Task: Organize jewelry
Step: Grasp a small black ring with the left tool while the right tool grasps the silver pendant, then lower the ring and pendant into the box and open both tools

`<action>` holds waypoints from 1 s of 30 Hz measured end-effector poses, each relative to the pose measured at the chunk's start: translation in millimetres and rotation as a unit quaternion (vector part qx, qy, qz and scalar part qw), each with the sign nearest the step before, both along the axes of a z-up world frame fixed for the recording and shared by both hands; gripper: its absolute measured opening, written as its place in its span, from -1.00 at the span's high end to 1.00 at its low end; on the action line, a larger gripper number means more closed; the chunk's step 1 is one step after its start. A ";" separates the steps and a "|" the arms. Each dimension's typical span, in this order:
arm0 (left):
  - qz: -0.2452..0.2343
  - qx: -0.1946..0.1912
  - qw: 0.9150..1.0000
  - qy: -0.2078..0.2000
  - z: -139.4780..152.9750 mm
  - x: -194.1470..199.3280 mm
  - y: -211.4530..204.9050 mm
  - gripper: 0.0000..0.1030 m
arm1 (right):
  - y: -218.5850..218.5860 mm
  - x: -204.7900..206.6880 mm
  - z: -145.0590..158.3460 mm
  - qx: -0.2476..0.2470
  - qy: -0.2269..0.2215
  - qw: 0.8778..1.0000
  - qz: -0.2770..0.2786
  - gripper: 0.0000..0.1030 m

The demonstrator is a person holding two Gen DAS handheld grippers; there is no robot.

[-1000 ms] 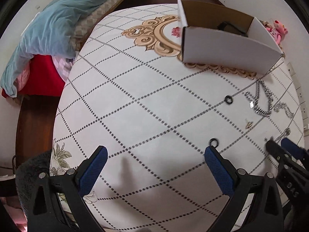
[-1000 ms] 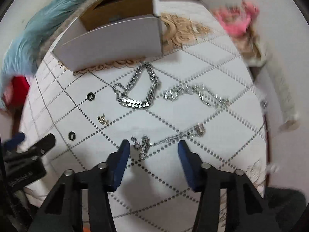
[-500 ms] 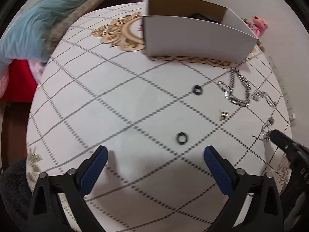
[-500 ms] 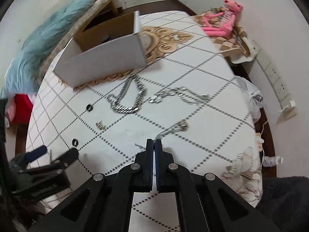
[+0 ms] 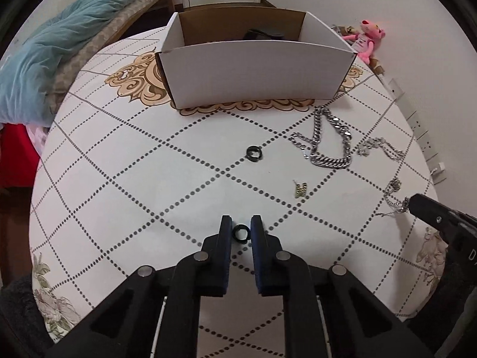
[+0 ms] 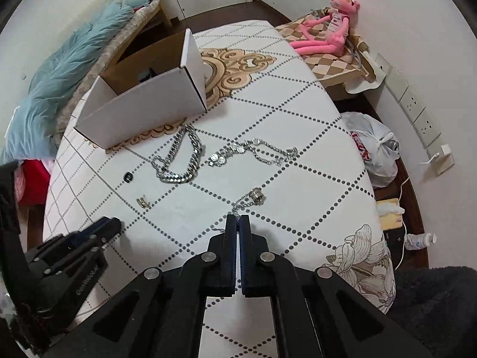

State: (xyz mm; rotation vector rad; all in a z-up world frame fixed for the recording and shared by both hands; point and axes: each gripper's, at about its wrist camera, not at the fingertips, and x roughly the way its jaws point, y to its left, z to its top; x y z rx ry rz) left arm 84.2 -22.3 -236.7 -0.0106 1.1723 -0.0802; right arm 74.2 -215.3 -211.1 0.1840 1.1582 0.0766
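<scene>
Box [image 5: 256, 74] behind; 2nd ring [image 5: 254, 152], chains [image 5: 328, 144] nearby, nothing blocking.

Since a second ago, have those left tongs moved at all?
Yes. The left tongs slid right across the table, toward the silver chain, and are now shut on the near black ring.

both views are evenly, softly lit; shadows are faint. strong fisheye bending and dark corners are seen; slight blur is seen at the edges.
</scene>
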 end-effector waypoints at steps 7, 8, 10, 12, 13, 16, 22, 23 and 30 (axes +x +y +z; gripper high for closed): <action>-0.006 -0.022 1.000 -0.006 16.6 -3.9 2.7 0.81 | -2.3 4.2 35.0 0.034 -0.027 0.999 0.001 0.97; -0.005 -0.029 1.000 -0.010 23.2 -4.0 4.1 0.81 | -3.4 5.7 43.2 0.044 -0.033 0.999 0.001 0.97; -0.005 -0.039 0.999 -0.018 37.1 -2.5 6.2 0.81 | -5.7 9.3 57.9 0.059 -0.042 0.997 0.003 0.97; -0.006 -0.052 0.998 -0.026 51.6 -0.1 9.0 0.81 | -7.7 14.4 74.5 0.076 -0.051 0.996 0.006 0.97; -0.006 -0.057 0.998 -0.031 60.0 2.0 10.5 0.81 | -8.5 17.2 84.0 0.083 -0.057 0.995 0.009 0.97; -0.007 -0.073 0.996 -0.045 83.5 11.5 15.6 0.81 | -7.6 27.7 110.6 0.103 -0.073 0.992 0.022 0.97; -0.016 -0.081 0.994 -0.077 129.5 52.9 24.3 0.81 | 13.7 64.2 155.5 0.099 -0.101 0.988 0.066 0.97; -0.019 -0.079 0.994 -0.079 133.0 60.4 25.7 0.81 | 18.6 73.3 160.0 0.093 -0.104 0.987 0.074 0.97; -0.018 -0.076 0.996 -0.047 127.5 128.5 41.5 0.81 | 51.1 137.7 156.4 0.068 -0.084 0.989 0.101 0.97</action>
